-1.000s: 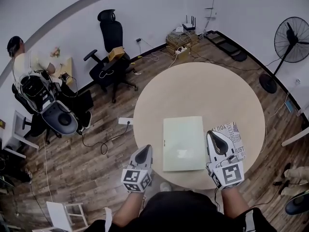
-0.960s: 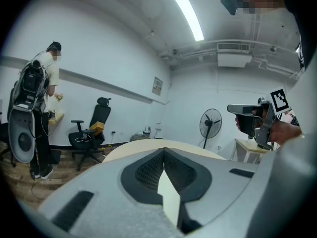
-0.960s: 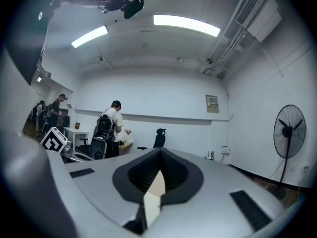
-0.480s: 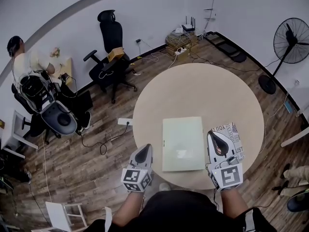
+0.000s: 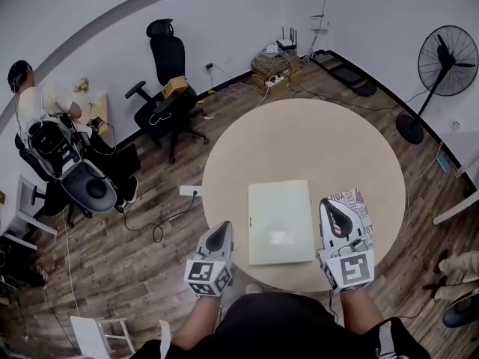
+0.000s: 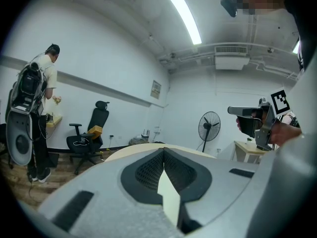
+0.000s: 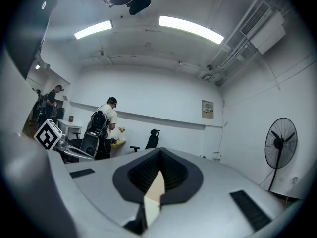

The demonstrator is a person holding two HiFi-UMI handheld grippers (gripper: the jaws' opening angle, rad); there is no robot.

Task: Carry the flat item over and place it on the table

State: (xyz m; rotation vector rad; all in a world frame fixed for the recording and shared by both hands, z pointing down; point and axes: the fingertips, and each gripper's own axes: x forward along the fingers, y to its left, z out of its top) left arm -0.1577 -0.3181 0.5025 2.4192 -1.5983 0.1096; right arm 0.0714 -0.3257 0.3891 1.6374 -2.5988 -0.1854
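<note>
A pale green flat board (image 5: 280,221) lies on the round beige table (image 5: 299,140), near its front edge. My left gripper (image 5: 221,229) hovers left of the board, at the table's edge, its jaws shut and empty. In the left gripper view the left gripper (image 6: 163,150) points across the tabletop. My right gripper (image 5: 329,204) hangs just right of the board, over a printed flat sheet (image 5: 363,204), jaws shut with nothing between them. The right gripper view shows the right gripper (image 7: 160,152) with its tips together.
A black office chair (image 5: 168,66) stands beyond the table on the wooden floor. A standing fan (image 5: 445,54) is at the far right. A person (image 5: 34,99) stands at a desk at the left. Cables and a router (image 5: 281,51) lie by the back wall.
Both grippers stay where they were, beside the board. Only the head view has shifted slightly.
</note>
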